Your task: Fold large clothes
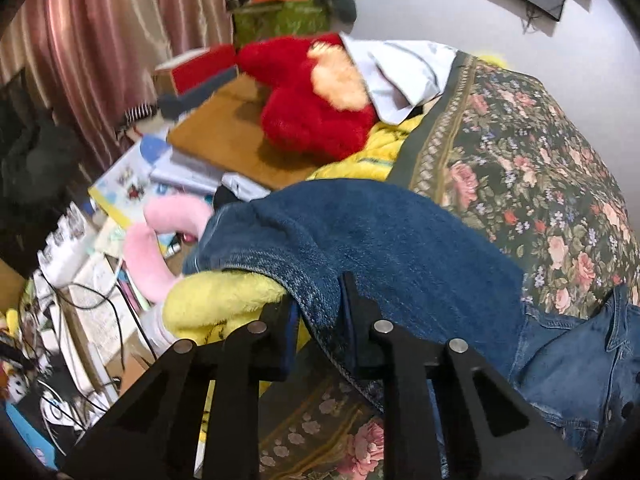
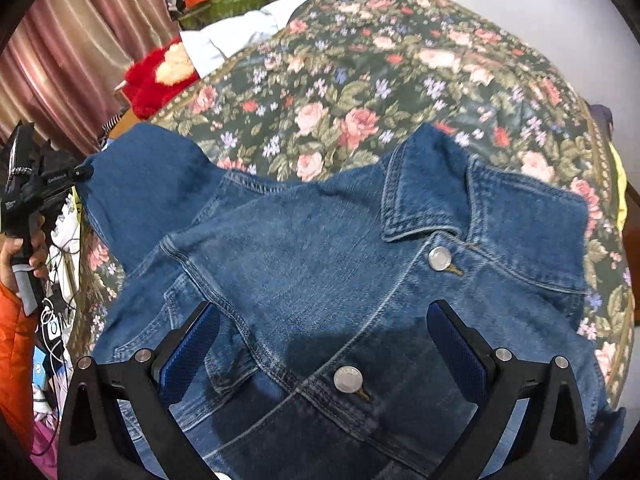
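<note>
left wrist view: the left gripper [image 1: 318, 308] is clenched on the hem edge of a denim jacket [image 1: 384, 248], the cloth pinched between its two black fingers. the jacket's sleeve drapes from the grip across a floral bedspread [image 1: 532, 168]. a yellow plush [image 1: 216, 304] lies just under the held cloth, a pink plush [image 1: 156, 248] beside it, and a red plush [image 1: 312, 104] sits farther back on a brown board [image 1: 224, 136] near a white cloth [image 1: 400, 72].

right wrist view: the right gripper [image 2: 322, 344] is released, its blue-padded fingers spread wide above the jacket's [image 2: 304, 264] buttoned front, not touching it. the jacket lies face up on the bedspread [image 2: 360, 80], collar [image 2: 432, 184] pointing away. at the far left a hand [image 2: 24, 252] holds the left gripper [image 2: 82, 172] at the sleeve end.
</note>
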